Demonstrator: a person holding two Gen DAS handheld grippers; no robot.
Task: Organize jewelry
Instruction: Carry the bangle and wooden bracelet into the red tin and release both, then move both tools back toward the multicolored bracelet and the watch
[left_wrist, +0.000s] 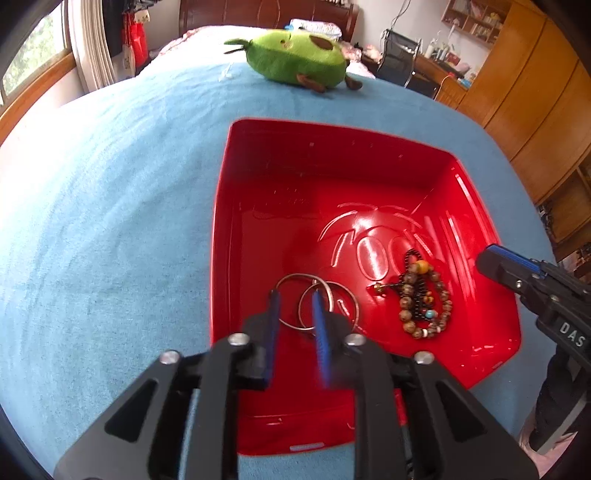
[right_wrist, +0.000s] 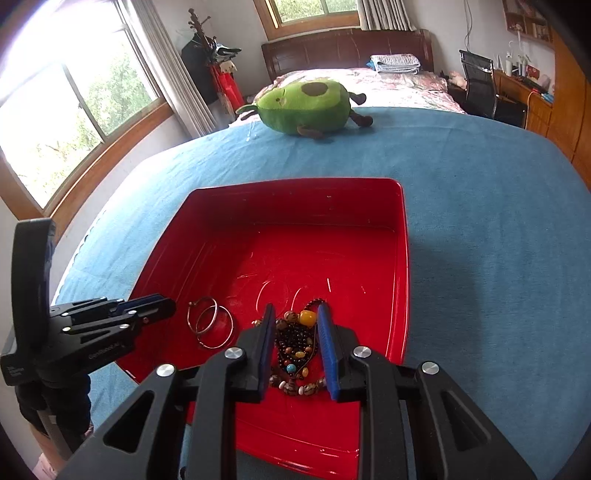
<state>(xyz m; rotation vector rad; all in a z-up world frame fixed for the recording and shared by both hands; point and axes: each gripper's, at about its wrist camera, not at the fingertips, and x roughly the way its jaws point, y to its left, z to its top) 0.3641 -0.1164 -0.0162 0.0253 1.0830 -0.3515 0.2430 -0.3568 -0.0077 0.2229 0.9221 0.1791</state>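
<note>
**Metal rings and beads in tray, both grippers parted above them**

Metal: two thin silvery rings (left_wrist: 316, 302) lie overlapped on the tray floor, directly under and just ahead of the left gripper (left_wrist: 295, 295) tips. Judged stiff, light and slick; lying flat on glossy plastic they will likely skid if pushed. Best hold is probably across one wire where the upper ring rides over the lower, since that spot sits slightly off the floor. Thin wire, so it needs a full close.

Beads (right_wrist: 295, 347): a heap of strung bracelets, brown mottled beads, small dark beads, one large amber bead, one turquoise. They sit between the right gripper (right_wrist: 295, 314) fingers in that view, below them. Judged limp and a bit heavier than the rings; strands will drape and may tangle. Pinch the bunched middle, not a single strand.

Fingers: left parted, holding nothing, one pad to each side of the ring overlap. Right parted, holding nothing, straddling the heap; contact with the beads cannot be told.

Tray (left_wrist: 369, 177): red glossy plastic, embossed lettering on the floor, otherwise bare beyond the fingers. It rests on a blue blanket (left_wrist: 110, 203). A green avocado plush (left_wrist: 295, 59) lies well beyond the tray.
</note>
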